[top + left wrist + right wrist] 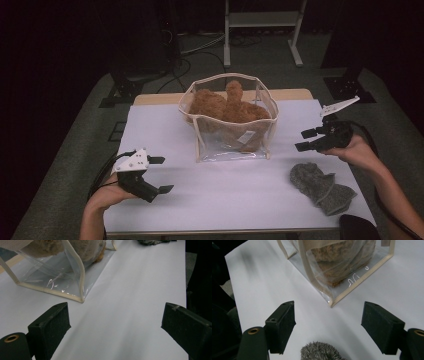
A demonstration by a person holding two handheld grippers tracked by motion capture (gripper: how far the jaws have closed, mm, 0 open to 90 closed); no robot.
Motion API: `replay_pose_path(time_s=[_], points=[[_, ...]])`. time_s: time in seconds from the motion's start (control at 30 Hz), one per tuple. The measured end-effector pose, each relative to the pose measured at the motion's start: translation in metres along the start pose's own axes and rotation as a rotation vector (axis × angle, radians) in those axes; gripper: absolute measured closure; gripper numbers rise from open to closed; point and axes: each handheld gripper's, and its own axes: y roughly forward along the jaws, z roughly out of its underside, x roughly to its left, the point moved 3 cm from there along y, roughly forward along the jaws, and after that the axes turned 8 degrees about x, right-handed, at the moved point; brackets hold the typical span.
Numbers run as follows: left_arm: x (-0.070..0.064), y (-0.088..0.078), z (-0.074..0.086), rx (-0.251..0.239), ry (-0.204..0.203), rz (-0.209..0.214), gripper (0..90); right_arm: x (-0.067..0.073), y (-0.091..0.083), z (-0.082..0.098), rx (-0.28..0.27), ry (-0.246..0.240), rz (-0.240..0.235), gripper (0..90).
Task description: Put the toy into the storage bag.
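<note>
A clear plastic bag with cream trim point(231, 131) stands in the middle of the white table point(165, 130), with a brown plush toy point(223, 107) inside it. In the left gripper view the bag point(50, 277) lies ahead and to the left; in the right gripper view its corner point(342, 275) lies straight ahead. A grey fuzzy item point(321, 187) lies at the front right, and its tip point(320, 352) shows just under my right gripper point(328, 327). My right gripper point(306, 140) hovers open to the right of the bag, empty. My left gripper point(160, 175) rests open at the front left, empty point(115, 330).
A dark object point(359, 227) sits at the table's front right corner. Beyond the table stand a metal frame point(262, 30) and cables on the floor. Bare white tabletop lies between the left gripper and the bag.
</note>
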Motion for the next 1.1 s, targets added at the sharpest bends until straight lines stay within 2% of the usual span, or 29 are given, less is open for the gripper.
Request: replay_pose_path(time_s=[0.97,1.1], points=[[0.0,0.003,-0.001,0.003,-0.006,0.0,7.1,0.005,0.019,0.043,-0.026,0.059,-0.044,24.6],[0.0,0.005,-0.001,0.003,-0.011,0.001,7.1,0.008,0.023,0.046,-0.026,0.049,-0.047,24.3]])
